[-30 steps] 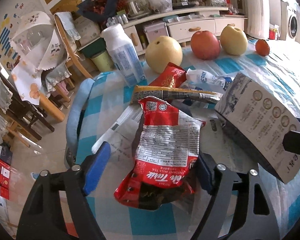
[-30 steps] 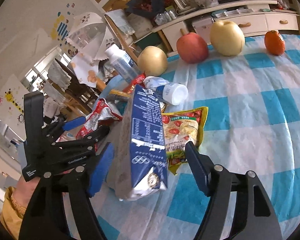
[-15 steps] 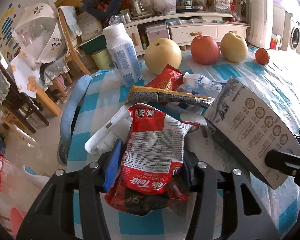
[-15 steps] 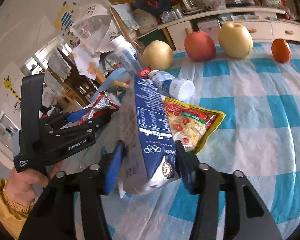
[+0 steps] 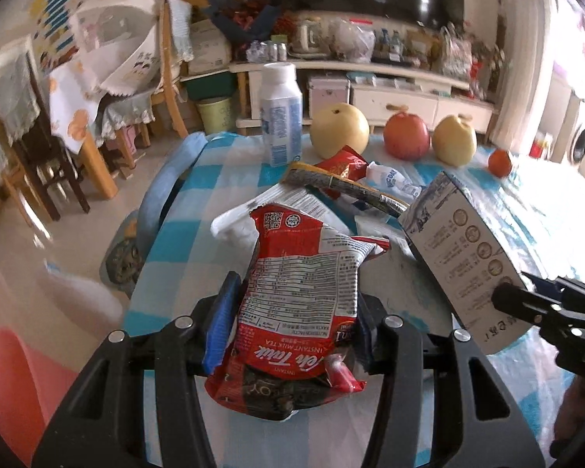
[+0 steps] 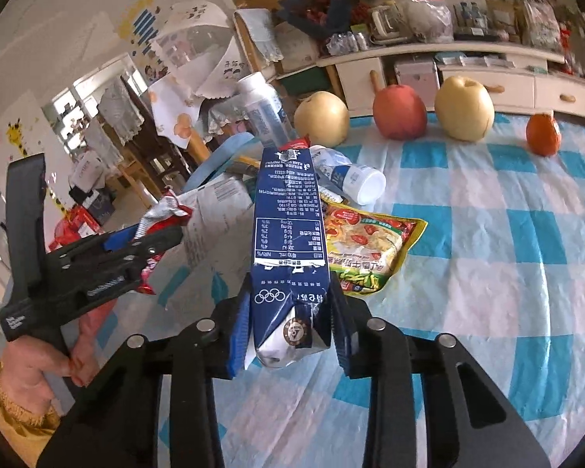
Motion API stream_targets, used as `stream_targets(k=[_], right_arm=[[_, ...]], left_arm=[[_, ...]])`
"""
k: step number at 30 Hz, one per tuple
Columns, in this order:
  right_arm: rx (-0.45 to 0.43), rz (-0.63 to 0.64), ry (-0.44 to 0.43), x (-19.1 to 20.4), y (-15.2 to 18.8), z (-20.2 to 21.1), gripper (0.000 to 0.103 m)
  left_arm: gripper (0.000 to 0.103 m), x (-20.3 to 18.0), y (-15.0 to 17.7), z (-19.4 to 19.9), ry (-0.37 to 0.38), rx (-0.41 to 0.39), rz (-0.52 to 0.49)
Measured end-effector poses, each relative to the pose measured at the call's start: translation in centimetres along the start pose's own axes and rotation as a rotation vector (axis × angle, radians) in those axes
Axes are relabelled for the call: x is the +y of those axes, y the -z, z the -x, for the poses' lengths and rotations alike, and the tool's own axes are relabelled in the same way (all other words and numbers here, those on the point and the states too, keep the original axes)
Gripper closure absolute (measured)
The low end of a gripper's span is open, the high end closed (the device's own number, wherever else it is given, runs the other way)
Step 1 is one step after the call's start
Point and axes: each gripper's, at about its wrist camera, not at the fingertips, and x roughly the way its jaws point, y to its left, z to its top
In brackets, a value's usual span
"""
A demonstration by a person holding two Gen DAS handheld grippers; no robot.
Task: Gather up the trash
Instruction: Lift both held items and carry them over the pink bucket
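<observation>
checked table (image 6: 526,234), fruit (image 6: 464,107), noodle packet (image 6: 366,245)

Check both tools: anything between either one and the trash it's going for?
Nothing visible. The left tool is shut on the red milk tea packet, and the right tool is shut on the blue milk carton. No bin for the trash shows in either view.

A second ago my left gripper (image 5: 292,335) stood with its jaws wide around the red tea packet (image 5: 300,300); now they have closed and pinch it. My right gripper (image 6: 288,335) has likewise closed on the blue milk carton (image 6: 288,234), and both pieces have risen off the table (image 6: 487,273).
</observation>
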Motion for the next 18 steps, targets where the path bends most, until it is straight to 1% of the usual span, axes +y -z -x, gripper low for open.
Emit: stream_targets(k=[3,8,12,18], right_arm=[[-0.005,0.034,0.001,0.8,0.2,0.4,0.066],[-0.032,0.079,0.021,1.8,0.5,1.4,0.066],[-0.061,0.085,0.030,2.2,0.7,2.5,0.066],[-0.075,0.085,0.030,2.6,1.0,3.2,0.066]], left_arm=[[0.051,1.2,1.3,0.8,0.013,-0.013,0.070],[0.051,2.6,2.9,2.2,0.016,-0.047,0.132],[0.051,3.3,3.4,3.1,0.010,-0.078,0.140],[0.051,4.6,3.8,4.3,0.030,-0.116,0.178]])
